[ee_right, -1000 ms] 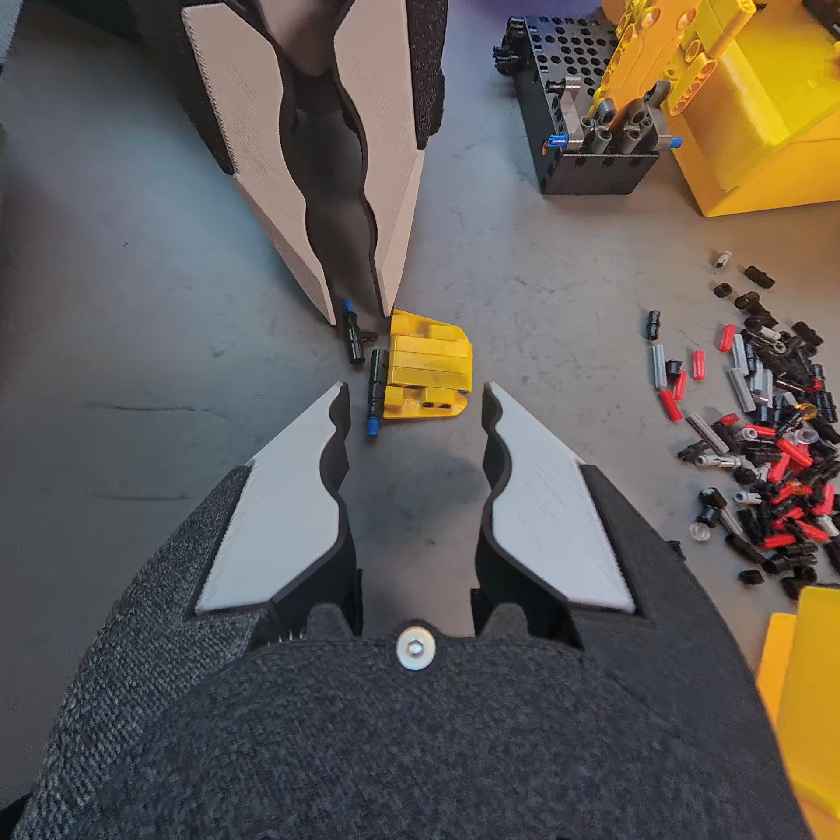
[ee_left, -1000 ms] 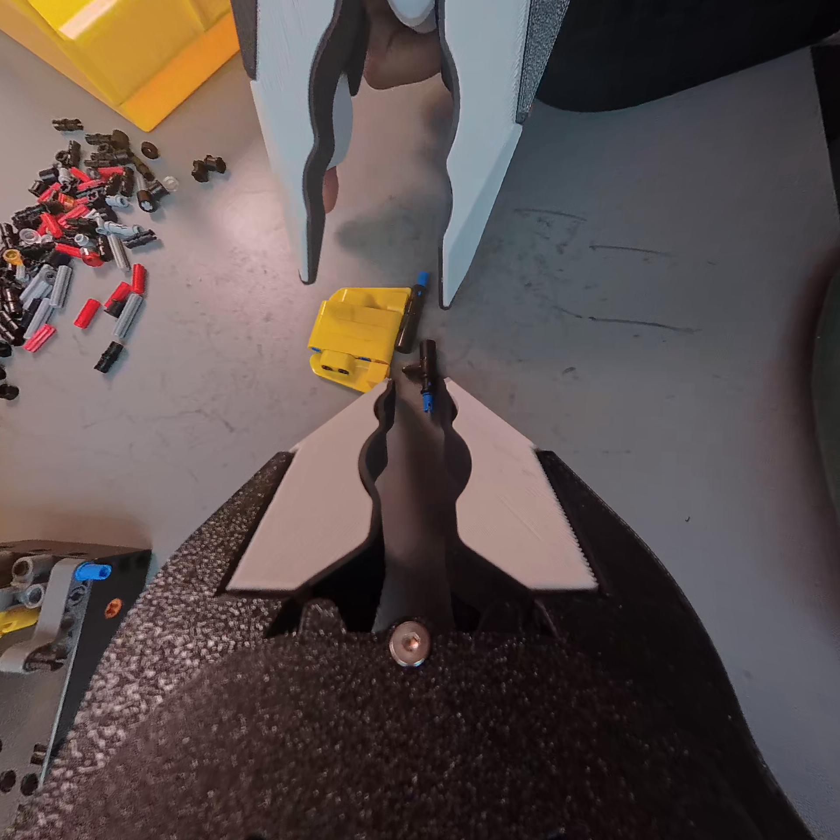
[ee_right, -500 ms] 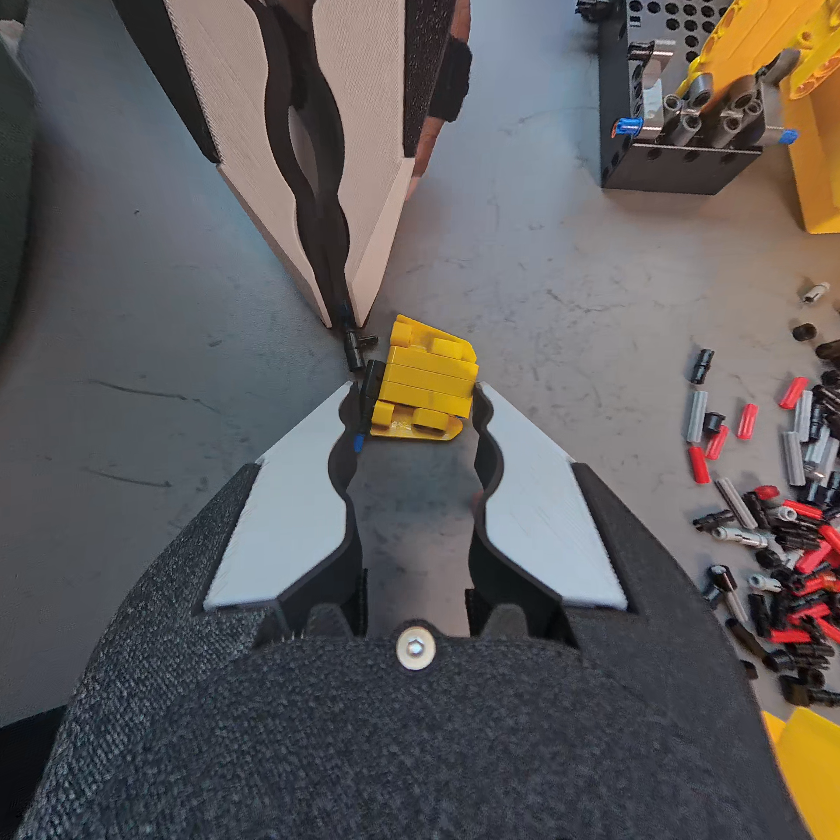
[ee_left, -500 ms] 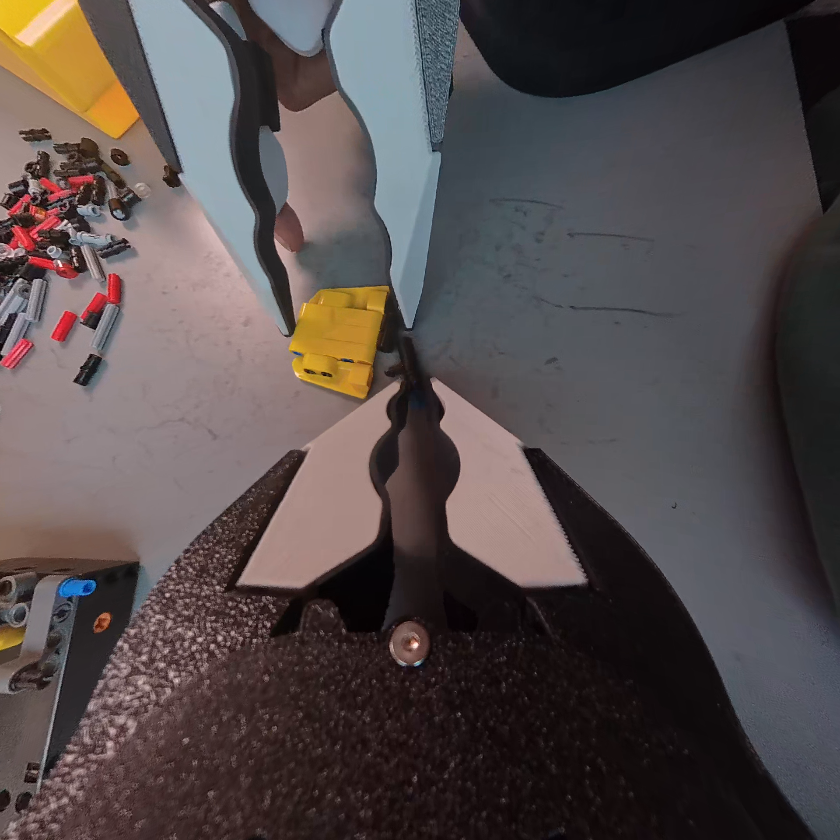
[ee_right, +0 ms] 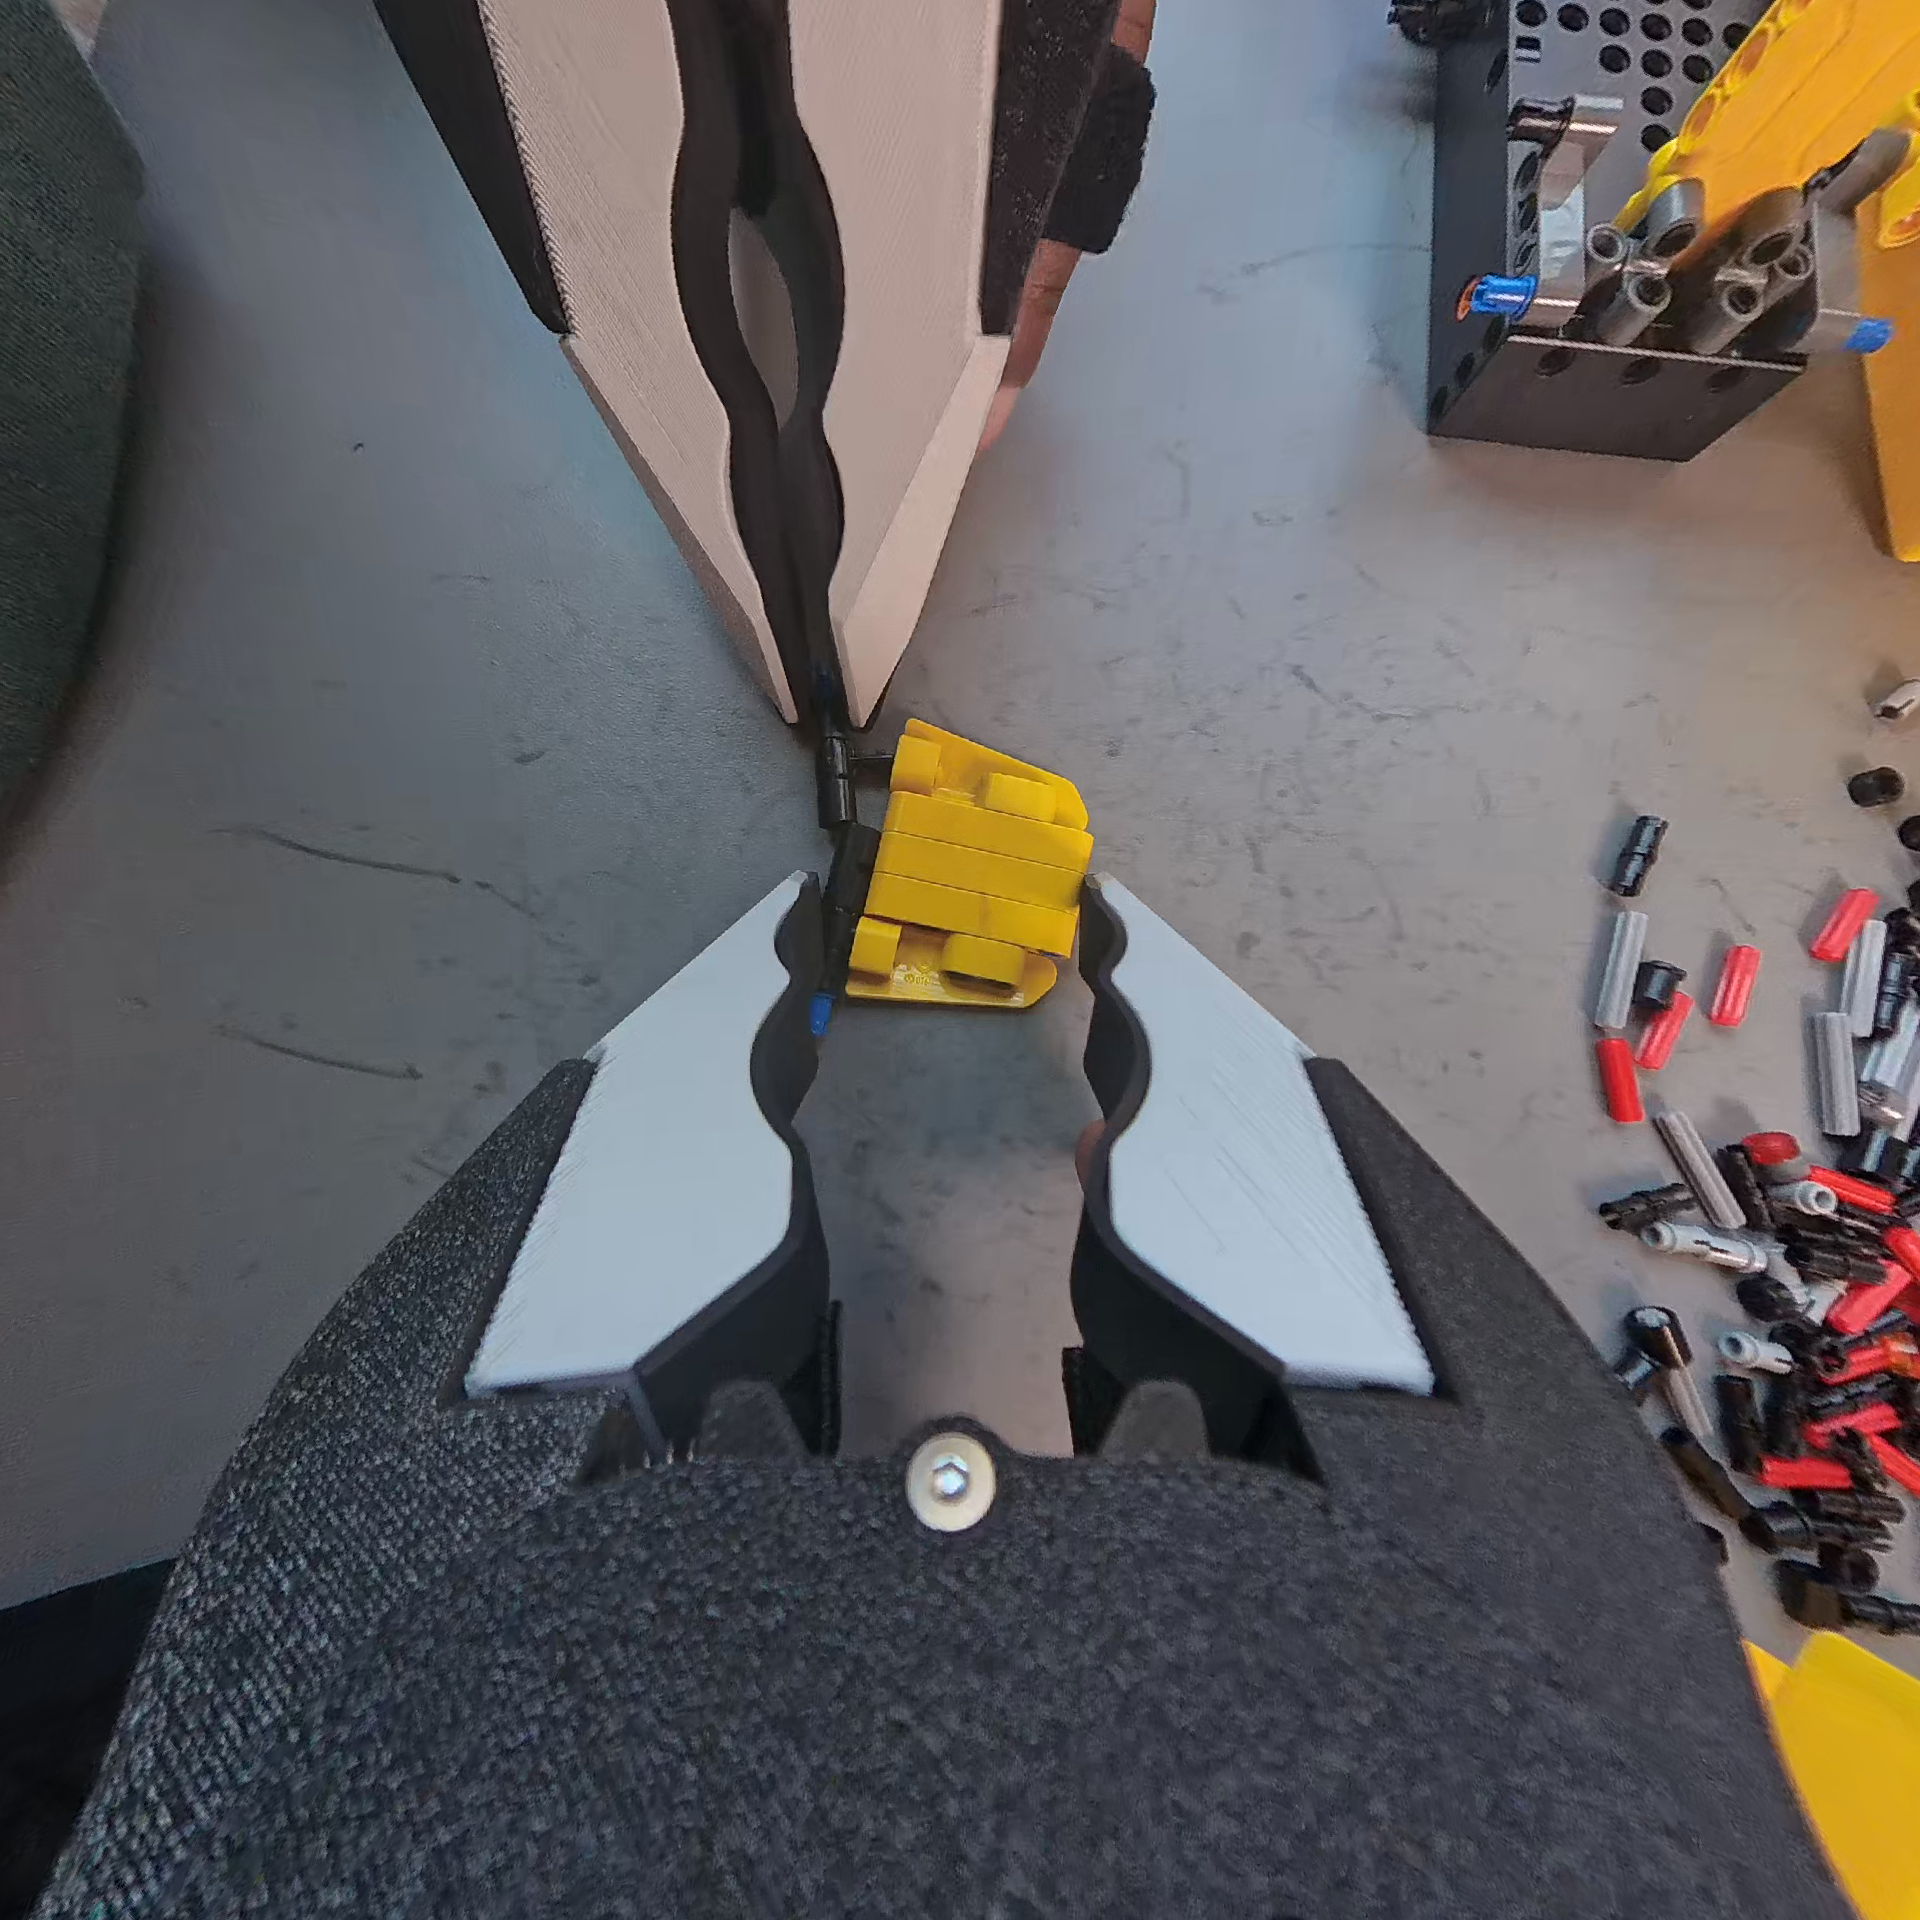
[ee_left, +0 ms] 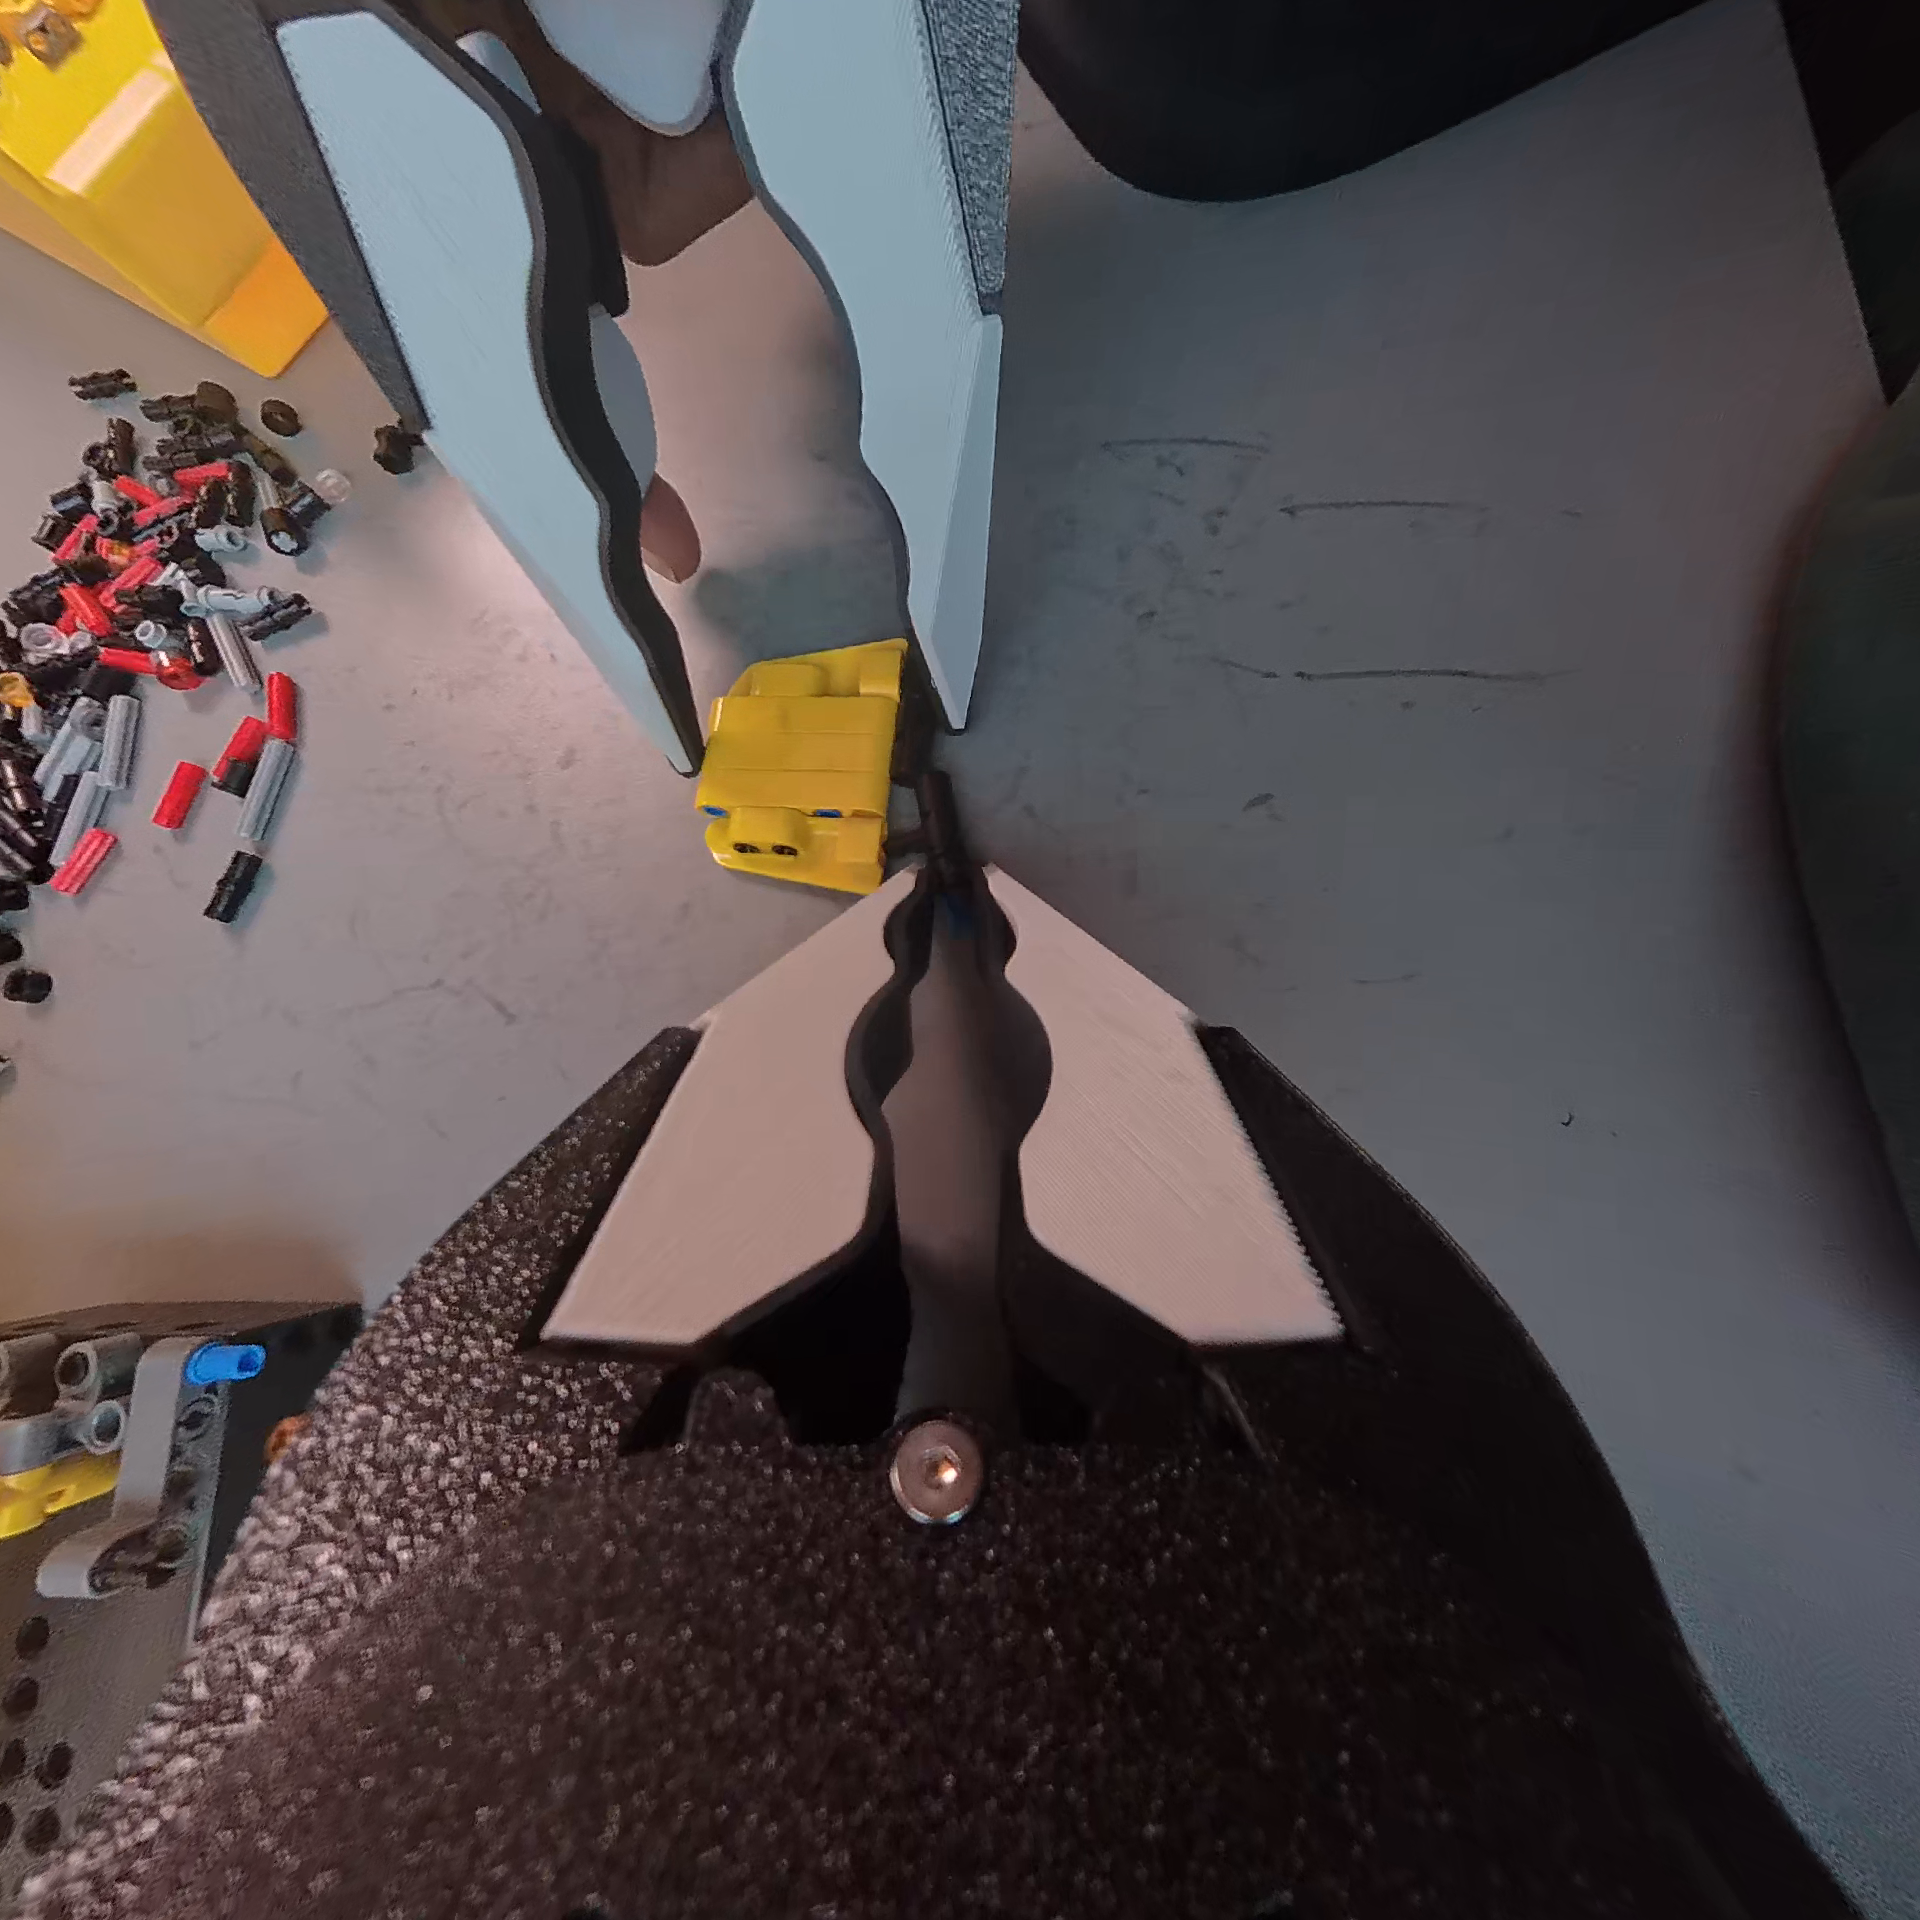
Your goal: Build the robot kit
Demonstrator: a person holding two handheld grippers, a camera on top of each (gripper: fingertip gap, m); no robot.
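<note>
A small yellow brick assembly (ee_left: 795, 774) (ee_right: 977, 862) lies on the grey table. A black pin with a blue end (ee_right: 836, 914) lies along its side. My right gripper (ee_right: 945, 883) is open and low on the table, its fingertips close on either side of the assembly. It shows from the front in the left wrist view (ee_left: 821, 743). My left gripper (ee_left: 951, 883) faces it and is shut on the blue end of a second black pin (ee_left: 938, 821) (ee_right: 834, 774), right beside the assembly. It also shows in the right wrist view (ee_right: 826, 717).
A scattered pile of red, grey and black pins (ee_left: 135, 623) (ee_right: 1818, 1195) lies to one side. A black perforated block with grey and yellow beams (ee_right: 1621, 260) (ee_left: 104, 1455) stands nearby. A yellow bin (ee_left: 135, 177) sits beyond the pile. A dark rounded object (ee_left: 1860, 831) borders the other side.
My right gripper has come forward and narrowed around the yellow assembly. My left gripper has closed on the blue end of the loose black pin.
</note>
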